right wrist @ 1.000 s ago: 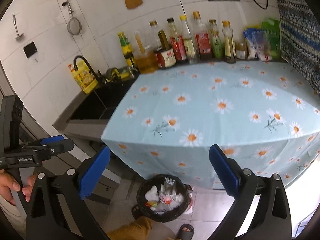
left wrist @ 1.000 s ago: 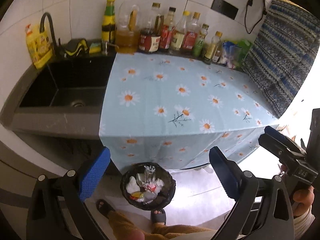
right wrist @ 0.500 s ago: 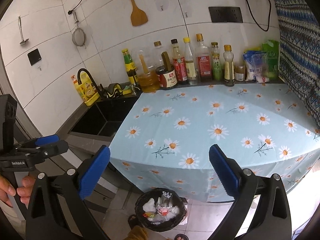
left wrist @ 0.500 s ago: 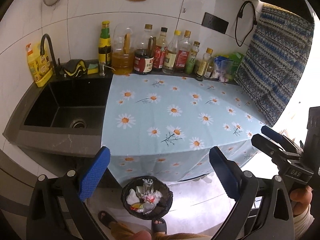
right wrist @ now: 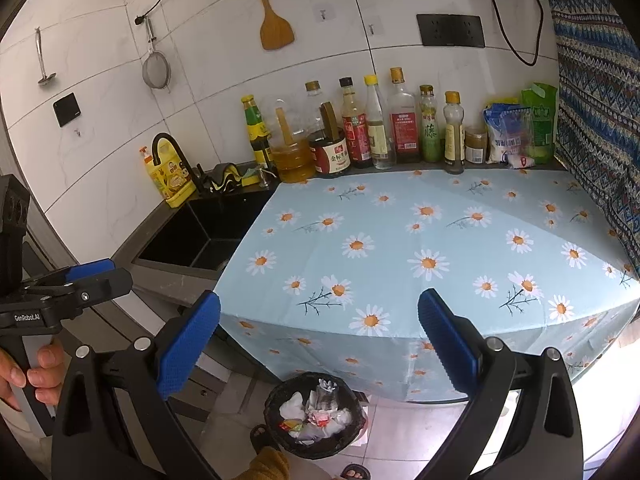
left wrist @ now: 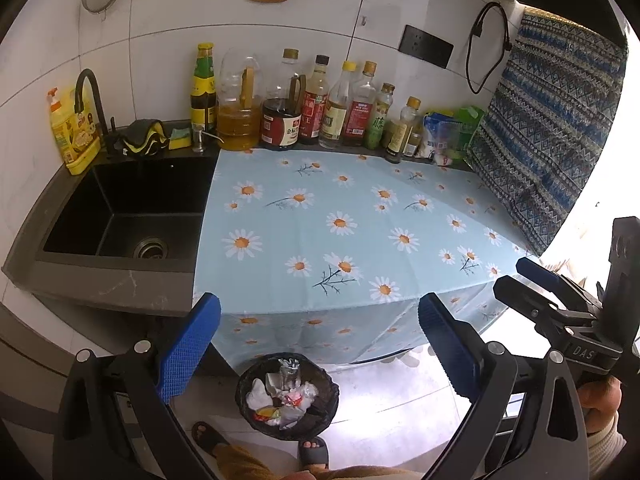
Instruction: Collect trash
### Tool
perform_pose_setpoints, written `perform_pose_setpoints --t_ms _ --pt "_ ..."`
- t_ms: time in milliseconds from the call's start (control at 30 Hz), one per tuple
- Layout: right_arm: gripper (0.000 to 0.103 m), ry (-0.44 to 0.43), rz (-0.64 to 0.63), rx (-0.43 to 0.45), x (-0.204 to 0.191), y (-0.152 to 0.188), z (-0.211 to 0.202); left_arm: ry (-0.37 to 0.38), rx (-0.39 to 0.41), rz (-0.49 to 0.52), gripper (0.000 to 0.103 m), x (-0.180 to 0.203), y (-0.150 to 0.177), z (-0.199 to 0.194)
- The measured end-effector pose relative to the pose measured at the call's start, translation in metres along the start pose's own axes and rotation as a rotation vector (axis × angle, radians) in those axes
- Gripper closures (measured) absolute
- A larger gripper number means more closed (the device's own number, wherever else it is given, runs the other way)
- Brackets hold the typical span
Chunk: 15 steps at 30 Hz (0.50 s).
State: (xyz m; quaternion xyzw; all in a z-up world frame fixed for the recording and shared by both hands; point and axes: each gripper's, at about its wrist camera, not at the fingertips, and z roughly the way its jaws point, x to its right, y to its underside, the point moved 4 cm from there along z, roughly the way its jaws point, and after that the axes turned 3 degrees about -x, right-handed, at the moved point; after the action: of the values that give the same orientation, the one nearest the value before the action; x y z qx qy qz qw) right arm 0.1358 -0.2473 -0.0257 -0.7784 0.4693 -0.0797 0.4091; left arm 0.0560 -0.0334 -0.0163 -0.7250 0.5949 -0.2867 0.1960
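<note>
Tabletop (left wrist: pixel 340 216): covered by a pale blue daisy-print cloth that hangs over the front edge.
Back edge: a row of sauce and oil bottles (left wrist: pixel 320 104) against the white tiled wall (right wrist: pixel 200 60).
Left of cloth: black sink (left wrist: pixel 120 216).
Trash: heaped in a black-lined bin (left wrist: pixel 287 390) on the floor below the tabletop's front edge.
Left hand-held gripper (left wrist: pixel 316 348): blue pads spread wide, holding nothing.
Right hand-held gripper (right wrist: pixel 318 346): likewise spread, holding nothing.
</note>
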Motion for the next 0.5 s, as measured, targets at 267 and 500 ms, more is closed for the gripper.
perform_pose_setpoints --t_ms 267,500 --pt "0.005 0.013 0.022 -0.018 0.01 0.006 0.005 0.007 -0.017 -0.007 0.007 0.0 0.002 0.007" --pt "0.005 0.012 0.029 -0.025 0.013 0.008 0.006 0.005 -0.024 -0.001 0.007 0.002 0.004 0.009"
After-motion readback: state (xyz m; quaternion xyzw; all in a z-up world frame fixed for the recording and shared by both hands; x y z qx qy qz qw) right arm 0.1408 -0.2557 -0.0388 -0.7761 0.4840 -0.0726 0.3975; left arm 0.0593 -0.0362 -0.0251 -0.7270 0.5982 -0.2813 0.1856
